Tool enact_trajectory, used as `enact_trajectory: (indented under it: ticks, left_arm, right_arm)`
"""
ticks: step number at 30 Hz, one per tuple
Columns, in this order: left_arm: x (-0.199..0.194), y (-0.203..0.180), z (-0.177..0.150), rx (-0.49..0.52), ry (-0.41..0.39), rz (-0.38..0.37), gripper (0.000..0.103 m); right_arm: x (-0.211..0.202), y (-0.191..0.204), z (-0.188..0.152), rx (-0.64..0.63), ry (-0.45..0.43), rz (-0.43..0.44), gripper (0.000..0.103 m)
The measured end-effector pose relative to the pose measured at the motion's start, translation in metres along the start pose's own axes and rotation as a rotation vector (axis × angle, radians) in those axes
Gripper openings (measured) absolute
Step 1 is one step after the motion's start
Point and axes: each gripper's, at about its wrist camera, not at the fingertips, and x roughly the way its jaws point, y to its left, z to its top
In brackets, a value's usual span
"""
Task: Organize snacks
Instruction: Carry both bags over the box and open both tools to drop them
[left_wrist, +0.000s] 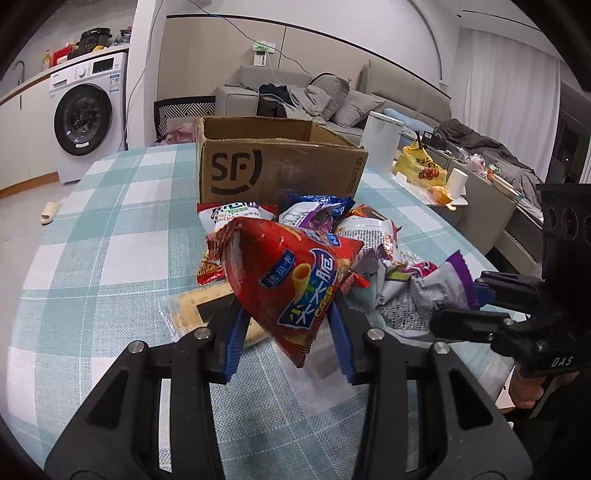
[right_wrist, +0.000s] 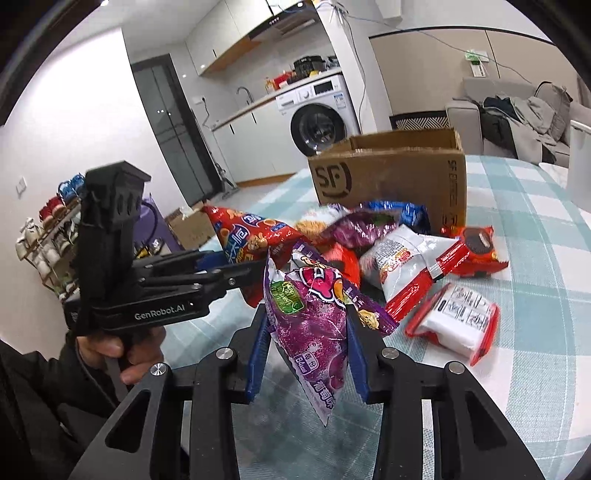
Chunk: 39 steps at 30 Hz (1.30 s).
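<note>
Only in right view: red cookie pack (right_wrist: 476, 245) beside cardboard box (right_wrist: 391, 173).

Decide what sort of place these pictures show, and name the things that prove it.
Most likely a small home apartment with an open living area: a washing machine under a kitchen counter, a grey sofa strewn with clothes, and a shoe rack by the wall.

Red snack bag (left_wrist: 291, 288): glossy foil-like plastic, crinkled. Purple snack bag (right_wrist: 317, 325): shiny plastic film, glittery print. Left gripper (left_wrist: 290, 332) and right gripper (right_wrist: 308, 354): matt black plastic frames, bright metal pins, ribbed blue plastic fingers (left_wrist: 236, 339). Cardboard box (left_wrist: 273, 166): matt brown corrugated board, scuffed face. Tablecloth (left_wrist: 110, 229): woven checked cloth, coarse texture. Washing machine (left_wrist: 88, 114): smooth white gloss shell.
</note>
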Motion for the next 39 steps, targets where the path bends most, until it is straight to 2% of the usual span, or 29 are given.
enact_trajectory:
  ticks: [8, 15, 26, 39]
  left_arm:
    - [-0.015, 0.0, 0.008, -0.003, -0.034, 0.008, 0.038]
    - [-0.028, 0.0, 0.021, -0.011, -0.074, 0.037, 0.038]
    - [-0.035, -0.002, 0.065, -0.005, -0.138, 0.062, 0.038]
    - [-0.012, 0.003, 0.128, -0.011, -0.164, 0.07, 0.038]
  right_arm:
    - [-0.02, -0.002, 0.013, 0.024, -0.082, -0.011, 0.038]
    - [-0.031, -0.006, 0.027, 0.013, -0.119, -0.043, 0.038]
    - [-0.047, -0.023, 0.066, 0.043, -0.181, -0.102, 0.038]
    - [-0.032, -0.033, 0.108, 0.045, -0.203, -0.128, 0.038]
